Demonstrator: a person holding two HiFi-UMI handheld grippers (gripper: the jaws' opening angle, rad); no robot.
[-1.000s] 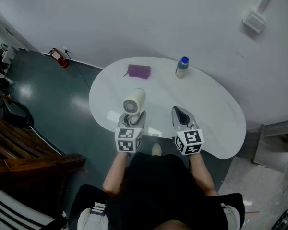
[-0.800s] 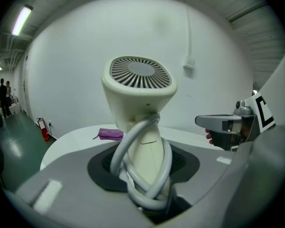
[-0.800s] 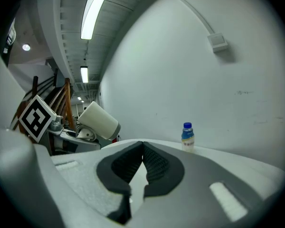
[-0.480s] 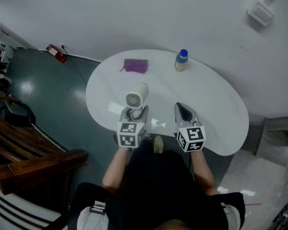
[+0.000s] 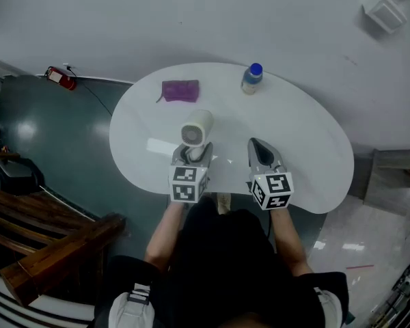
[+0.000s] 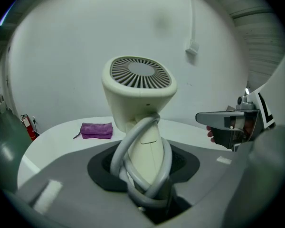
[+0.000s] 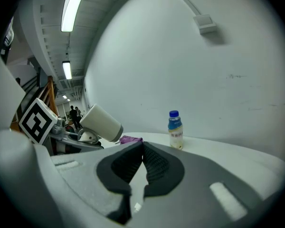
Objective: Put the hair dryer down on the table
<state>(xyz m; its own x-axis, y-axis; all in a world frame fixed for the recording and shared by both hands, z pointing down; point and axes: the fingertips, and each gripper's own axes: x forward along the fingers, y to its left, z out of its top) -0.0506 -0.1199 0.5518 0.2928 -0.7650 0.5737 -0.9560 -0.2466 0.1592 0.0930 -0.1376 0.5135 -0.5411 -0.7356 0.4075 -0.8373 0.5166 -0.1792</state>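
Note:
A cream hair dryer (image 5: pixel 195 128) stands upright over the near left part of the round white table (image 5: pixel 301 135). My left gripper (image 5: pixel 193 154) is shut on its handle. In the left gripper view the hair dryer (image 6: pixel 140 94) shows its round rear grille, and a grey cord is looped around the handle between the jaws of the left gripper (image 6: pixel 145 175). My right gripper (image 5: pixel 258 149) hovers beside it to the right, shut on nothing. In the right gripper view the pads of the right gripper (image 7: pixel 143 167) meet, and the hair dryer (image 7: pixel 100 122) shows at the left.
A folded purple cloth (image 5: pixel 180 90) lies at the table's far left and a small blue-capped bottle (image 5: pixel 251 78) stands at the far side. A red fire extinguisher (image 5: pixel 60 78) sits on the floor by the wall. A wooden bench (image 5: pixel 48 244) is at the left.
The head view has tilted, so the table sits higher in the frame. The left gripper still holds the hair dryer, now slightly further over the table. The right gripper keeps its place beside it.

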